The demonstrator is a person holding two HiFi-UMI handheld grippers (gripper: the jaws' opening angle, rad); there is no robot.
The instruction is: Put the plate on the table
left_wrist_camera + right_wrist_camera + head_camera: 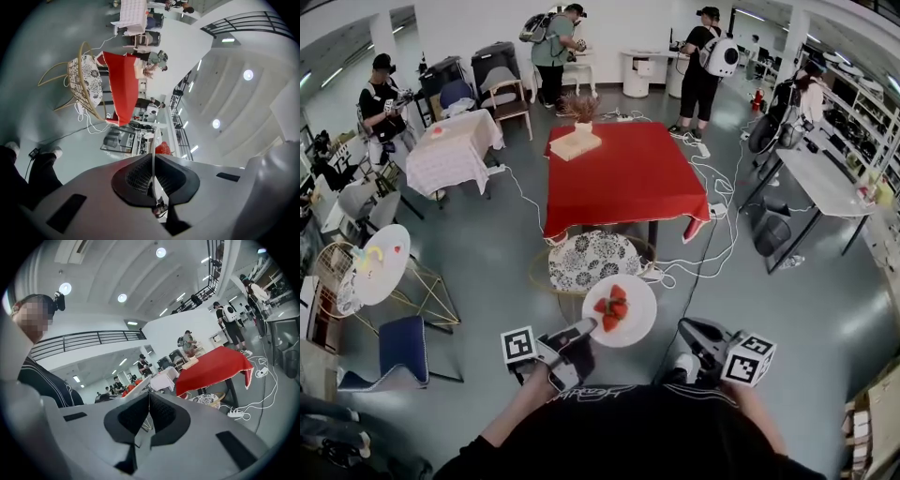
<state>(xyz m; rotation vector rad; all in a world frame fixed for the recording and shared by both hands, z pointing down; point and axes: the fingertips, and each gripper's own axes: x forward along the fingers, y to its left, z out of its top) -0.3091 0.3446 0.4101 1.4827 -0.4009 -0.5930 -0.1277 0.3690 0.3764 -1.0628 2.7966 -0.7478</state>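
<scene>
Probably stiff, light and slick, with loose strawberries (612, 307) on it, the plate (639, 330) hangs short of the far red table (623, 178), its near-left rim pinched by the left gripper (587, 328) — the right gripper (686, 330), closed on nothing, could steady the right rim.

The tabletop (628, 178) stood in the middle of the room under a red cloth (609, 202) that hung over its edges. Near its far left corner lay a pale flat block (575, 145), and a small white vase (582, 126) of dried brownish stems stood on that block. The table rested on a smooth grey floor (487, 244). White cables (719, 190) looped over the floor along the table's right side, and a round wicker chair (592, 260) with a patterned cushion stood at its near edge.
</scene>
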